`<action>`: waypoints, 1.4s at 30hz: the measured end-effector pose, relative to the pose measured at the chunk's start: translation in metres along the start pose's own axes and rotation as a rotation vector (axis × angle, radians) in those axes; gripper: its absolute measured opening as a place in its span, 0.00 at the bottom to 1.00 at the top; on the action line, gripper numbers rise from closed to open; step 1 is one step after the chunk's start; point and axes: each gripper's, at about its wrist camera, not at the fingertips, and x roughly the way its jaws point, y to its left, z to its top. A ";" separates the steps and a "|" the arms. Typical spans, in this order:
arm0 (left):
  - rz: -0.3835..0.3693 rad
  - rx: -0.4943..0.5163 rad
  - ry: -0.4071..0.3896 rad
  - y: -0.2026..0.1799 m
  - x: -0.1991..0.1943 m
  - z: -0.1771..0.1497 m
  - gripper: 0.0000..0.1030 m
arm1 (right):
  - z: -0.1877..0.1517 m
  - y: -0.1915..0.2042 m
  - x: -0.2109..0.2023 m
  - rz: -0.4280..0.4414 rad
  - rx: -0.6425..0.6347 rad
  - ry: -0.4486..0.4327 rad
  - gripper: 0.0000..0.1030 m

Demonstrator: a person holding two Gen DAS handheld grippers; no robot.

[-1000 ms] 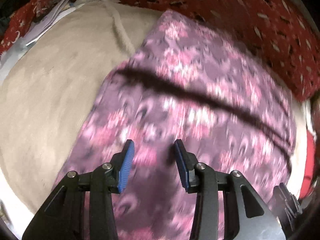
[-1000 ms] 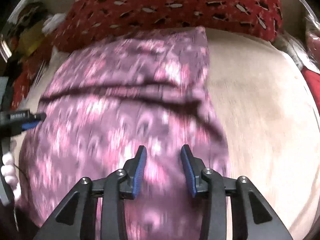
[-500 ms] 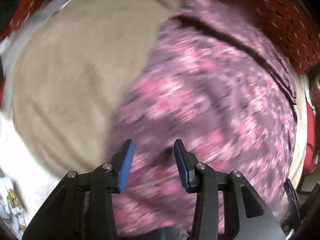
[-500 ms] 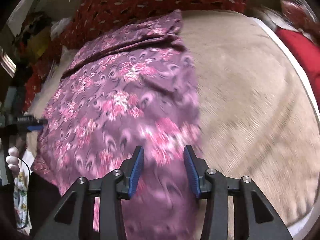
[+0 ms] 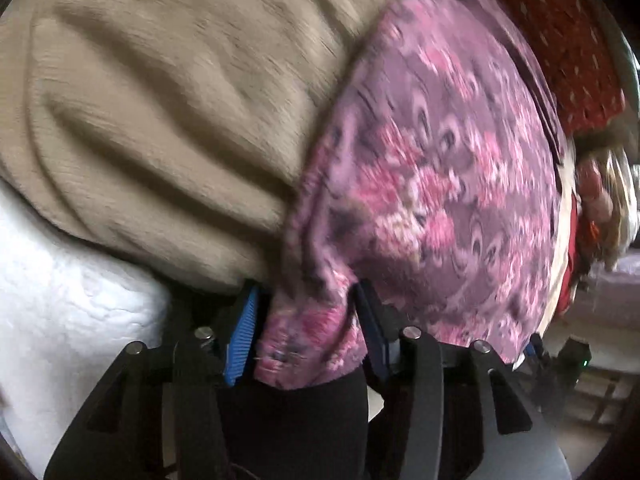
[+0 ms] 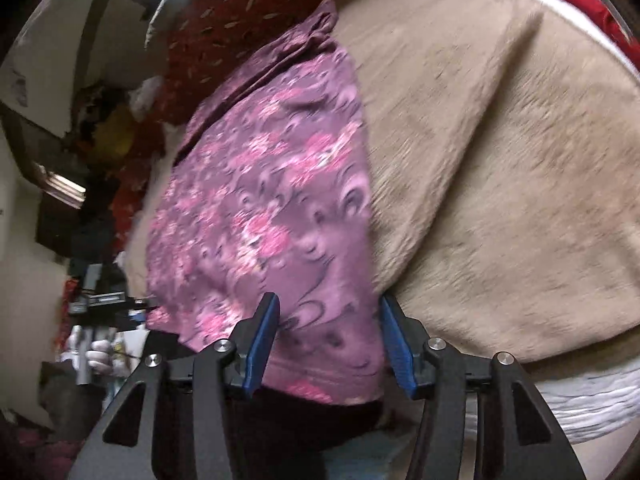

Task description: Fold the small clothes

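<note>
beige bedding (image 5: 168,120) covers the bed and serves as the landmark for everything else, rumpled into soft ridges, with a white quilted layer (image 5: 60,300) showing under its near edge. lying on the beige bedding is the purple floral garment (image 5: 440,184), spread lengthwise from the near edge of the bedding toward the far side, its near hem hanging just over that edge. at that near edge the left gripper (image 5: 306,322) has its blue-padded jaws standing apart with one corner of the hem between them; the jaws have just been opening wider, and the pads do not look pressed on the cloth. the right gripper (image 6: 328,332), at the other near corner of the same hem by the beige bedding's near edge, likewise has its jaws spread with the cloth lying loosely between them, and they too have just been opening. in the right wrist view the person's hand (image 6: 98,354) on the left gripper's handle shows beside the bedding. beyond the garment, along the far side of the beige bedding, lies a red patterned cloth (image 6: 248,16), and past it the room is dim and cluttered
</note>
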 end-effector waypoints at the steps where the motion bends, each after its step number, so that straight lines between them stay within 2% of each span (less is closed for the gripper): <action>1: -0.001 0.009 0.002 -0.004 0.001 -0.001 0.46 | -0.001 0.002 0.003 0.012 -0.002 0.006 0.52; 3: 0.007 0.027 -0.008 -0.015 0.003 -0.010 0.44 | -0.004 0.005 0.008 0.028 -0.009 0.016 0.52; 4: 0.007 0.041 -0.012 -0.019 0.003 -0.012 0.38 | -0.004 0.006 0.010 0.042 -0.014 0.025 0.50; 5: 0.005 0.056 -0.013 -0.027 0.006 -0.013 0.15 | -0.004 0.008 0.012 0.044 -0.024 0.034 0.44; 6: -0.014 0.081 -0.002 -0.033 0.006 -0.016 0.05 | -0.004 0.010 0.013 0.052 -0.039 0.046 0.37; 7: -0.029 0.092 0.003 -0.041 0.003 -0.016 0.05 | -0.005 0.012 0.015 0.064 -0.056 0.060 0.14; 8: -0.042 0.109 -0.006 -0.047 -0.002 -0.020 0.05 | -0.006 0.016 0.017 0.087 -0.077 0.078 0.11; 11: -0.111 0.158 -0.042 -0.057 -0.023 -0.025 0.05 | -0.009 0.031 0.013 0.103 -0.144 0.056 0.11; 14: -0.236 0.165 -0.080 -0.064 -0.049 -0.022 0.05 | 0.000 0.039 -0.003 0.181 -0.126 -0.014 0.10; 18: -0.376 0.114 -0.109 -0.072 -0.069 0.004 0.05 | 0.016 0.045 -0.019 0.280 -0.081 -0.095 0.10; 22: -0.462 0.044 -0.150 -0.070 -0.085 0.032 0.05 | 0.044 0.054 -0.022 0.336 -0.063 -0.144 0.10; 27: -0.482 -0.031 -0.205 -0.059 -0.098 0.078 0.05 | 0.094 0.050 -0.024 0.407 -0.009 -0.222 0.10; 31: -0.482 -0.071 -0.240 -0.058 -0.104 0.117 0.05 | 0.130 0.042 -0.020 0.423 0.029 -0.269 0.10; 42: -0.447 -0.098 -0.272 -0.115 -0.097 0.258 0.05 | 0.250 0.026 0.032 0.403 0.107 -0.320 0.10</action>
